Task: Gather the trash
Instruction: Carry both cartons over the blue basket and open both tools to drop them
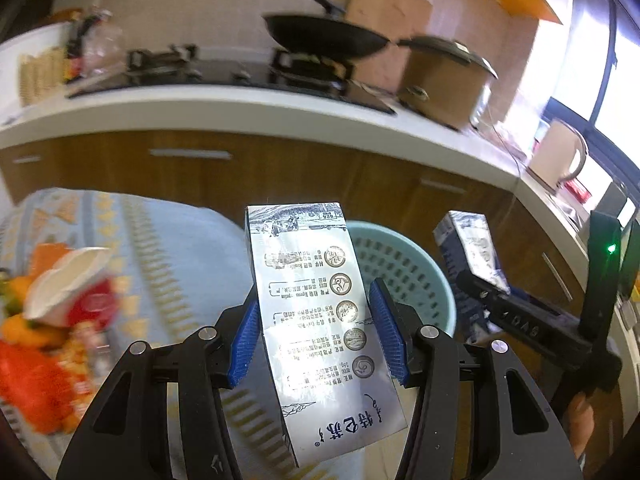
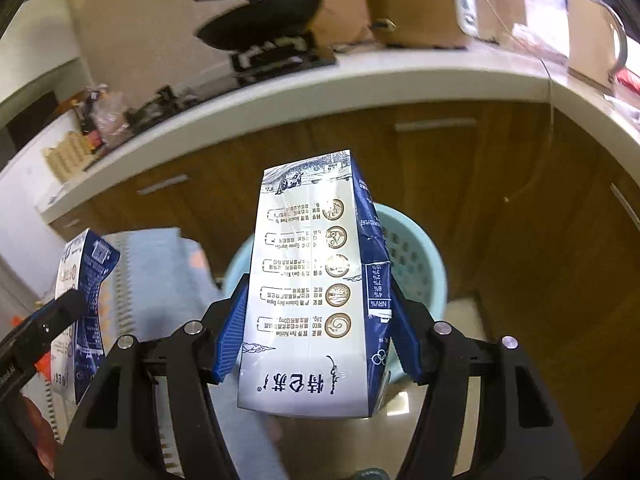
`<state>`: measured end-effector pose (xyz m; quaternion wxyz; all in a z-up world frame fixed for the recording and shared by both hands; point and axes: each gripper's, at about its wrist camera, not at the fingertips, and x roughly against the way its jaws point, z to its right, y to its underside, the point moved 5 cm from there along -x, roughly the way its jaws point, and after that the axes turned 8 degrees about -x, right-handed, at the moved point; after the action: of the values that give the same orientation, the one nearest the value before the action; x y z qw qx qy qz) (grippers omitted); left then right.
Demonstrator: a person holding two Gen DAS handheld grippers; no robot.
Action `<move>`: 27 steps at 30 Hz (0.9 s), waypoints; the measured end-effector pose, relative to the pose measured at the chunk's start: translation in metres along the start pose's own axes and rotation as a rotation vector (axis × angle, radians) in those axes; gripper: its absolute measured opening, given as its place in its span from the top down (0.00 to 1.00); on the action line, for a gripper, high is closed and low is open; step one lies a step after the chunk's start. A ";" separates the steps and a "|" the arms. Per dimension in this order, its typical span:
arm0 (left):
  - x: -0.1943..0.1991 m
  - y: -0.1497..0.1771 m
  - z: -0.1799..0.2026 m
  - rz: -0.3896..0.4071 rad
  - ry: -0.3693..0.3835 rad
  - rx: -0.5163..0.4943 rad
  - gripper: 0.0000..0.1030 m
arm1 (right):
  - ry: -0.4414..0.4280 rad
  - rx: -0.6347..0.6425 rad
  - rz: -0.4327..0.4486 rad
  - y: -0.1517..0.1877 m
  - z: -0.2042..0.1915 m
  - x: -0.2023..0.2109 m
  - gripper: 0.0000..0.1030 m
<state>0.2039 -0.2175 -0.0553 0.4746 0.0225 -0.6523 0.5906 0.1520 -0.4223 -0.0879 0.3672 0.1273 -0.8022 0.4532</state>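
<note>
The left hand-held gripper (image 1: pixel 318 332) clamps a milk carton (image 1: pixel 316 320) in its blue pads; the right hand-held gripper (image 2: pixel 316 332) clamps a second carton (image 2: pixel 316 292). Both cartons hang just before the pale green basket (image 2: pixel 416 256), below the bench (image 1: pixel 280 114).

Upside-down Chinese name 特仑苏 on both silver-and-blue milk cartons (image 1: pixel 320 320) (image 2: pixel 308 300), "NRV%" on the blue side of the second.
</note>
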 end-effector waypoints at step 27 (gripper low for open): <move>-0.101 0.019 0.033 -0.203 0.083 -0.035 0.38 | 0.076 -0.085 -0.210 0.028 0.054 -0.080 0.40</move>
<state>0.2286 -0.2922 -0.1300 0.5588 0.0556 -0.6367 0.5285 0.1671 -0.4610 -0.1790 0.4480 0.1776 -0.7885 0.3822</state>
